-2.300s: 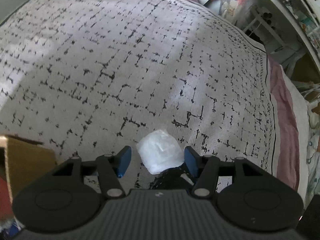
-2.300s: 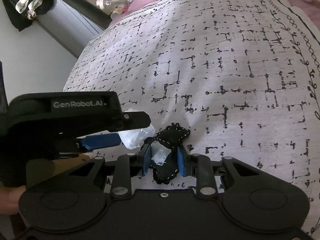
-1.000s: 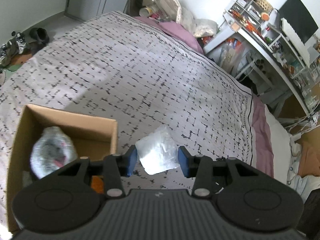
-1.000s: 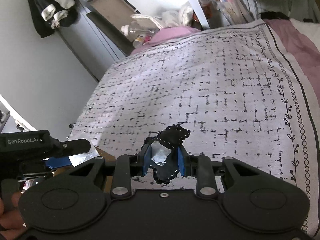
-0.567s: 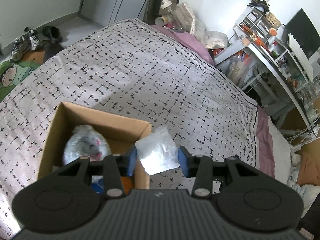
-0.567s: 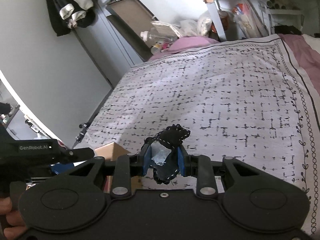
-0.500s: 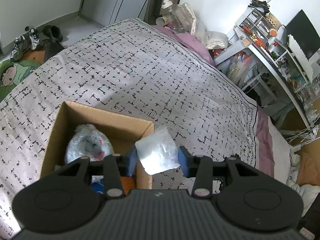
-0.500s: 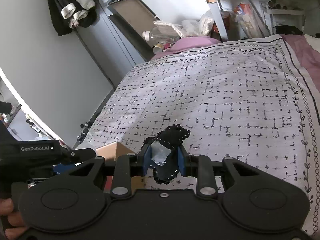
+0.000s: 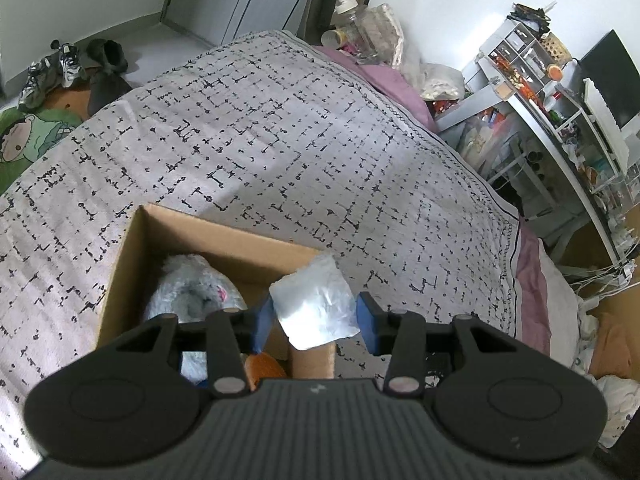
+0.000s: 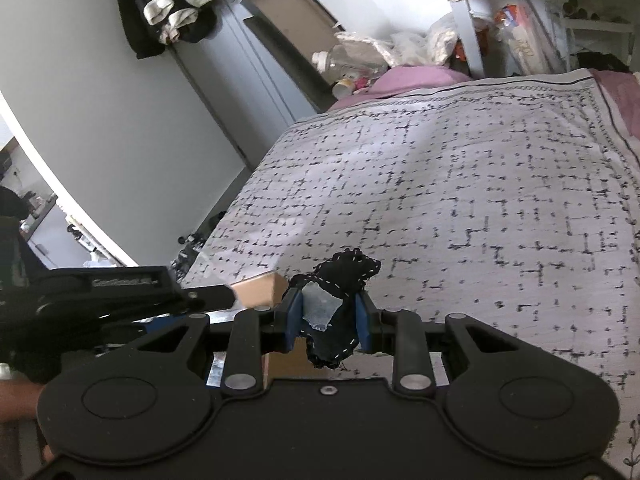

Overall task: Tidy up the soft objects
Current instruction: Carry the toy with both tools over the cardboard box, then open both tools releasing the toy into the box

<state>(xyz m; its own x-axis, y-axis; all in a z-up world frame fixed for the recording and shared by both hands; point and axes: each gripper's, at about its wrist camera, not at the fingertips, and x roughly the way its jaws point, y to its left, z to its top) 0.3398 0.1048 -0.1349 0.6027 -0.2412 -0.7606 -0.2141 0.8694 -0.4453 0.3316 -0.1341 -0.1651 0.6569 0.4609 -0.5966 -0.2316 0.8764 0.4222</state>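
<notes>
Both hands have swung off the open bedspread [image 9: 280, 152] twd the cardboard box [image 9: 132, 256], now lower centre of the left view vs. barely in frame a couple secs back, so drop-off looks close. Left gripper [image 9: 316, 316], jaws part-open, pinches a clear plastic packet [image 9: 314, 306] over the box's right corner. Right gripper [image 10: 326, 316], nearly closed, clamps a black cloth [image 10: 340, 300].

Left view alone shows inside the box: grey plush toy [image 9: 192, 292], something orange. Right view alone shows the black cloth, plus the left gripper side-on at lower left.

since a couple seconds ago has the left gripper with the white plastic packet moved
Yes. The left gripper has carried the white plastic packet from the bare bedspread over the cardboard box.
</notes>
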